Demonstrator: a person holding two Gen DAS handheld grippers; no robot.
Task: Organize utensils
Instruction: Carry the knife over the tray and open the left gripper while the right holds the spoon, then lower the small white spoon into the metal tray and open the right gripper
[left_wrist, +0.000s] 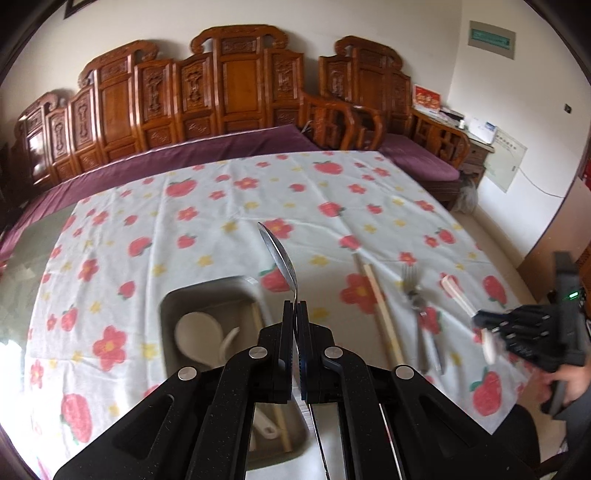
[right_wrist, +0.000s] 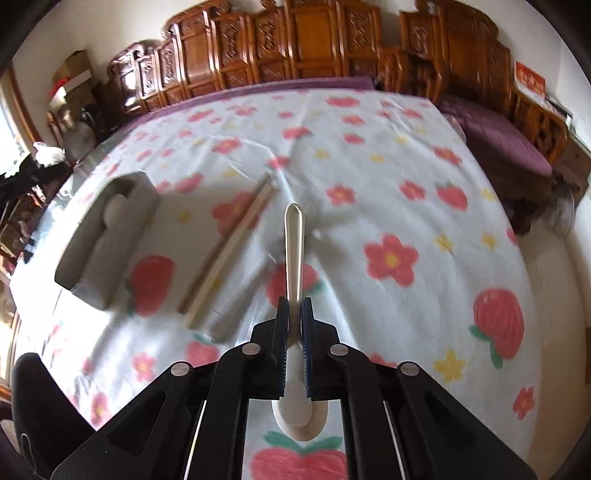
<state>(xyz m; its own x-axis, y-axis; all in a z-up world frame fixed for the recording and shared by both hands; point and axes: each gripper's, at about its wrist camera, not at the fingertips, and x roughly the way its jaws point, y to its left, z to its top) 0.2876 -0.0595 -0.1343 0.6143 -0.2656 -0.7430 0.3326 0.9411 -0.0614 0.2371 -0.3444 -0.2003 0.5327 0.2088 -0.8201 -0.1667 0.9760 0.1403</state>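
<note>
My left gripper is shut on a metal spoon, bowl pointing away, held above the grey utensil tray. The tray holds a white ceramic spoon and chopsticks. My right gripper is shut on a white ceramic spoon, handle pointing forward, above the cloth; it also shows in the left wrist view. A pair of chopsticks and a metal fork lie on the cloth between the grippers. The tray and chopsticks also show in the right wrist view.
The table wears a white cloth printed with red flowers and strawberries. A carved wooden bench with purple cushions runs along the far side. A person's hand holds the right gripper at the table's right edge.
</note>
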